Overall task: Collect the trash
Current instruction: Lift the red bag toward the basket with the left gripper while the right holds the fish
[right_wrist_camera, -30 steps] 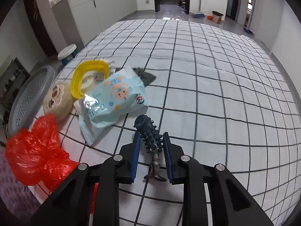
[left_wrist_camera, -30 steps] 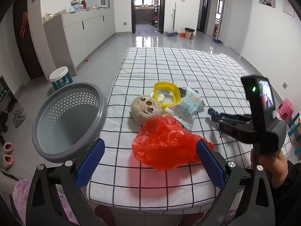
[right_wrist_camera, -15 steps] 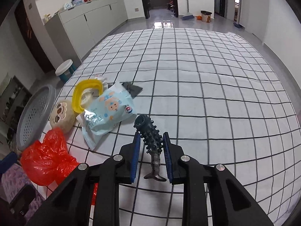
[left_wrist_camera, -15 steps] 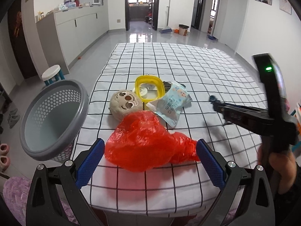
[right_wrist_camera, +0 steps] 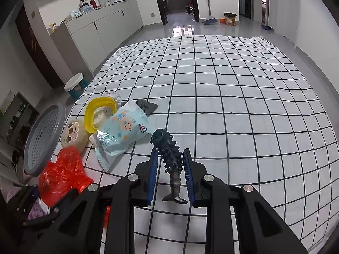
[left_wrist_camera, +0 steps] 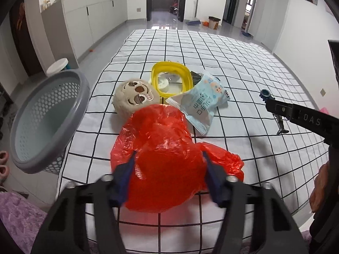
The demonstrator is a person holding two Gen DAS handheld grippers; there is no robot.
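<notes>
Looking over the checked worktop (left_wrist_camera: 211, 48) in a bright room, my left claw (left_wrist_camera: 167, 169) has squeezed the red bag (left_wrist_camera: 167, 148) near me; my right claw (right_wrist_camera: 170, 165) still holds the spiky toy (right_wrist_camera: 169, 154).

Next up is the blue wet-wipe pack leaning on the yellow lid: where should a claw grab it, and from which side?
Take the wet-wipe pack by its flat crimped end seam, the near-left edge that sticks out onto bare tablecloth. Come in low from the near side. The puffy middle would probably slip, and the far end lies against the yellow lid and a dark scrap.
</notes>
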